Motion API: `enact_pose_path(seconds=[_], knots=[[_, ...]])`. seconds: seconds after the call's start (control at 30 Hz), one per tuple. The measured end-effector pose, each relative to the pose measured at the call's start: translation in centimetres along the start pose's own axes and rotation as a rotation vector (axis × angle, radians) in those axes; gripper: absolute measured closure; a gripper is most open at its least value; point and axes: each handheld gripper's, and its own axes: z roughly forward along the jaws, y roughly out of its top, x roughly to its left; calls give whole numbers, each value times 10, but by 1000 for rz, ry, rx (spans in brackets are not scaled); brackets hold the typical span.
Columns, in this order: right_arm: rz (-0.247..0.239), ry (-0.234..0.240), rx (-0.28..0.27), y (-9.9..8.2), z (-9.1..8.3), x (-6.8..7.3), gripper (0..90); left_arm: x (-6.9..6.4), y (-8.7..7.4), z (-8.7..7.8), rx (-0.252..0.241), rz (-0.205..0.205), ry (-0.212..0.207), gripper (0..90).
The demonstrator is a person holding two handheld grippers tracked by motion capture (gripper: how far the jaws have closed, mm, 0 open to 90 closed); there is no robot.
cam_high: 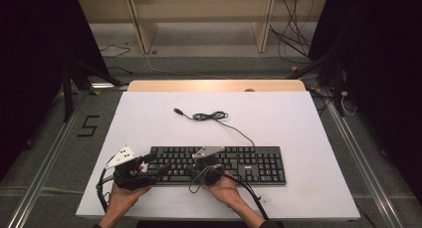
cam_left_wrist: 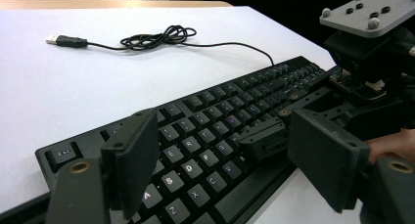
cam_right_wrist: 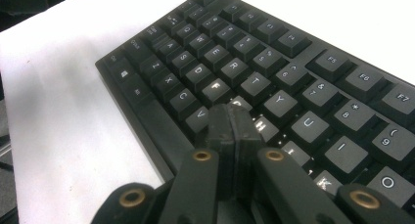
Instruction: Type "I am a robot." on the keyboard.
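Note:
A black keyboard point(cam_high: 234, 163) lies across the near half of the white table point(cam_high: 278, 123). Its thin cable runs back to a loose coil point(cam_high: 209, 116) and a free USB plug point(cam_high: 177, 110). My left gripper point(cam_high: 155, 164) sits at the keyboard's left end with its jaws wide open. In the left gripper view point(cam_left_wrist: 230, 160) the letter keys point(cam_left_wrist: 195, 145) lie between its pads. My right gripper point(cam_high: 199, 166) is shut with nothing in it. Its joined tips point(cam_right_wrist: 232, 121) rest at the middle letter keys point(cam_right_wrist: 254, 84), by G and H. I cannot tell whether they press a key.
The right gripper's body and grey plate point(cam_left_wrist: 367, 11) stand close to the right of my left jaws. Beyond the table's wooden far edge point(cam_high: 216, 85) are shelf legs point(cam_high: 142, 31) and loose floor cables point(cam_high: 293, 34). Bare white tabletop surrounds the coil.

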Motion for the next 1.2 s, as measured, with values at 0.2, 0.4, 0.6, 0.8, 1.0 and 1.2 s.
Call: enact_pose_path(seconds=[0.2,0.4,0.6,0.8,1.0,1.2], knots=[[-8,-4,8,-2,2,1,900,0,0,0,1,-1,1,270],[-8,-5,8,-2,2,1,900,0,0,0,3,1,2,270],[-8,-6,8,-2,2,1,900,0,0,1,6,3,2,270],[5,17,-12,-1,-1,0,837,0,0,1,4,2,2,269],[20,18,-45,3,-9,-4,783,0,0,0,3,2,1,269],[29,6,-59,5,-14,-10,710,0,0,0,2,2,2,269]])
